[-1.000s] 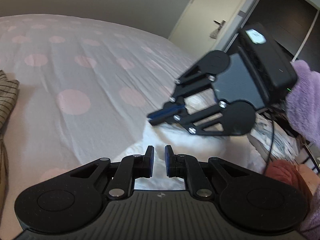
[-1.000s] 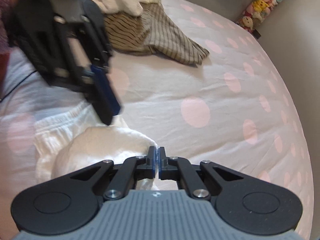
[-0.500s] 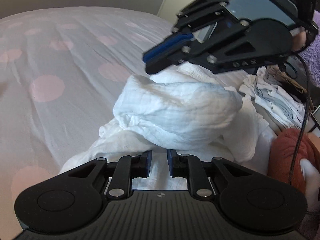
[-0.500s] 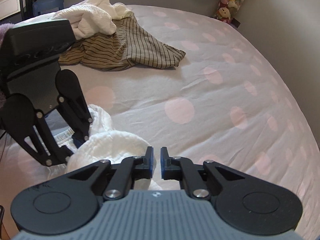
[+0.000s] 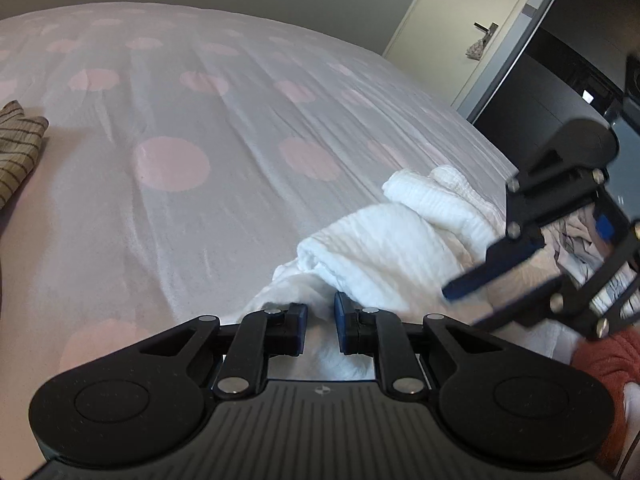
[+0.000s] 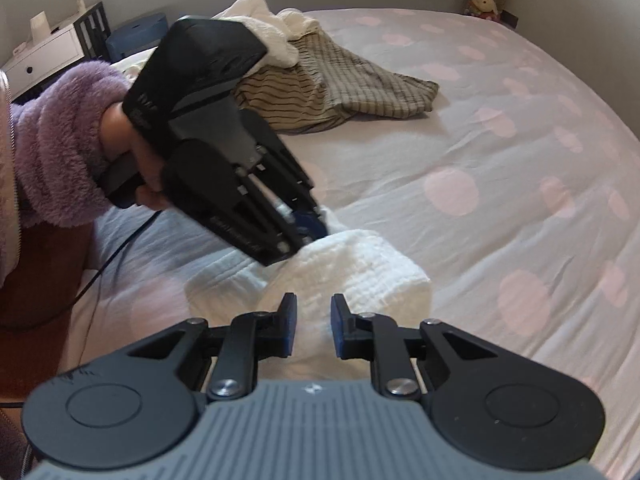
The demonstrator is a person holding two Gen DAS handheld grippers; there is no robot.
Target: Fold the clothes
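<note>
A crumpled white garment [image 5: 384,248] [image 6: 360,268] lies bunched on the pink-dotted bed cover [image 5: 172,216]. My left gripper [image 5: 321,320] hangs just over its near edge, jaws a narrow gap apart, with cloth showing below them and nothing pinched. From the right wrist view the left gripper [image 6: 310,226] has its tips touching the top of the bundle. My right gripper [image 6: 313,320] hovers over the same bundle from the other side. Its jaws are opening with nothing between them. One of its blue-padded fingers [image 5: 476,280] reaches over the cloth.
A striped garment [image 6: 332,92] [image 5: 16,148] and a white heap [image 6: 272,40] lie farther back on the bed. A purple fuzzy sleeve [image 6: 60,148] holds the left gripper. More clothes [image 5: 576,240] lie at the bed's edge, by a rust-red cloth [image 5: 604,360]. A door [image 5: 452,28] stands beyond.
The right gripper's jaws went from shut to apart. The left gripper came down until its tips met the white bundle. In the left view the right gripper swung from overhead to low right.
</note>
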